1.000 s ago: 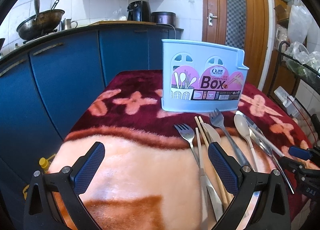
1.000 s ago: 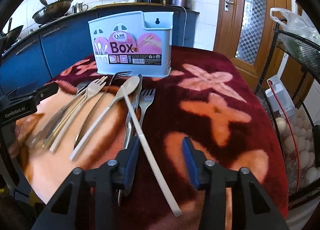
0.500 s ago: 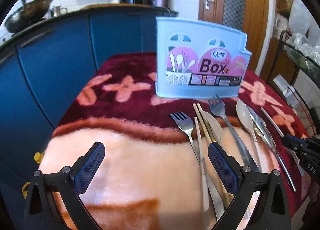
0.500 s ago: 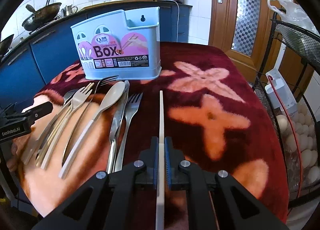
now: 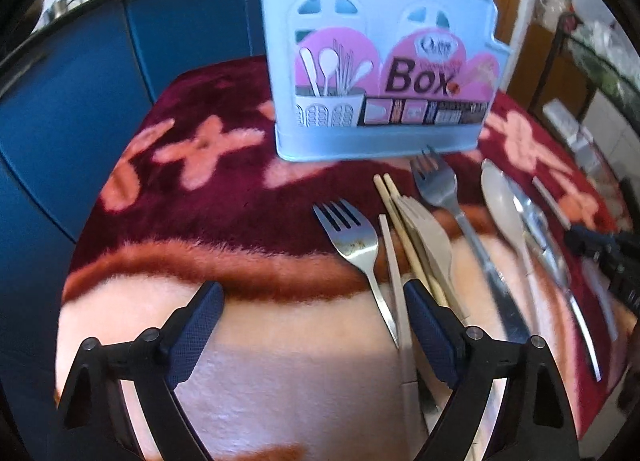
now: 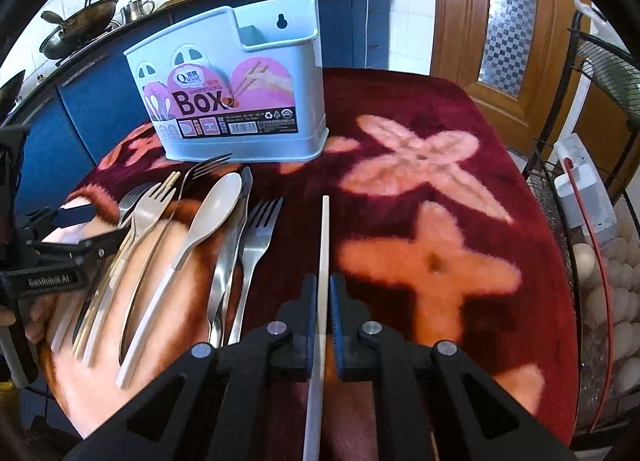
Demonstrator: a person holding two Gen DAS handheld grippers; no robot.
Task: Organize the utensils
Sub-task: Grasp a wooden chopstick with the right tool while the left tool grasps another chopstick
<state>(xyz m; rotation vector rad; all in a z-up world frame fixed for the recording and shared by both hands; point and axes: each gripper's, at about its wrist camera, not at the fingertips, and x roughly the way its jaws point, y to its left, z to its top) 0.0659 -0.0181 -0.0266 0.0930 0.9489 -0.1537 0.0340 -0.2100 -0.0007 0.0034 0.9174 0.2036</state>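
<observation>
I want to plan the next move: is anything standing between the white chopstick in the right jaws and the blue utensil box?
Nothing visible does. The right gripper holds the white chopstick; only bare blanket lies before the utensil box. The other utensils lie further left.

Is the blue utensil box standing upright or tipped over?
Upright. The blue utensil box stands on its base on the red blanket, label facing the cameras, open top upward. Its contents cannot be seen.
</observation>
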